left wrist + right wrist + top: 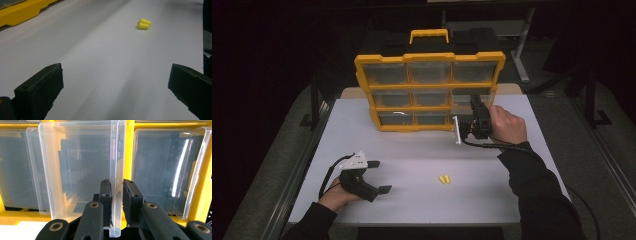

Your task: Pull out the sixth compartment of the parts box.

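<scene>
Jaws of right gripper [116,195] clamp clear drawer [80,170]; no writing readable.

Right gripper [116,202]: jaw bases cut off by the lower edge; clear drawer [82,170] wall between the jaws, its lower rim cropped. Yellow organizer [429,90]: bottom-right compartment hidden behind the right hand [507,125]. Beside the organizer's front, two yellow pieces [443,179], perhaps earplugs, too small to identify. Left gripper [115,82]: jaw tips cropped
</scene>
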Demonstrator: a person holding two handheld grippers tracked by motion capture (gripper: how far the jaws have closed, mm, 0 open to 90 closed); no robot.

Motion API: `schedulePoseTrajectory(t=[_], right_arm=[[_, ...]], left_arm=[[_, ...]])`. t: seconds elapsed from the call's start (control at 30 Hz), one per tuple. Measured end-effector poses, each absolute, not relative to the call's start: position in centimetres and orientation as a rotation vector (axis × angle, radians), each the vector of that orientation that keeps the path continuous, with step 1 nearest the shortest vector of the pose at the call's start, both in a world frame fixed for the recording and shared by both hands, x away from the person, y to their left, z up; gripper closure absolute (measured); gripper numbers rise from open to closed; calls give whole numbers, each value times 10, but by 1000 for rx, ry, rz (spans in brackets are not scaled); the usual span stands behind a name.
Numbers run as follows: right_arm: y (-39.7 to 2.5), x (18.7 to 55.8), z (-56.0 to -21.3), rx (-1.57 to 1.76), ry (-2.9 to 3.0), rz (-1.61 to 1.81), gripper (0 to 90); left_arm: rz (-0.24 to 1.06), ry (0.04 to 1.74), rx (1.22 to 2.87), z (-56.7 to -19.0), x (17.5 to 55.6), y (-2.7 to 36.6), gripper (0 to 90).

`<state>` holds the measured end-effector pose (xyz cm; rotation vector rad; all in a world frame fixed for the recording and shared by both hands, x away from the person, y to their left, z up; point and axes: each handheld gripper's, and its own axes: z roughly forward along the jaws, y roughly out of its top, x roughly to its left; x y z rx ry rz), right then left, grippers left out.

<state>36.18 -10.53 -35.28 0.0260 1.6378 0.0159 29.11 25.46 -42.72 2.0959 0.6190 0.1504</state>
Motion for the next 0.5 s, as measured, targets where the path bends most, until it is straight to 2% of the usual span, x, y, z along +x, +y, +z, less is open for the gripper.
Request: schedulePoseTrajectory(t=[0.5], right_arm=[[-104,349,-357,15,1617,12,767]], left_arm=[[154,618,2095,-427,290,255,0]])
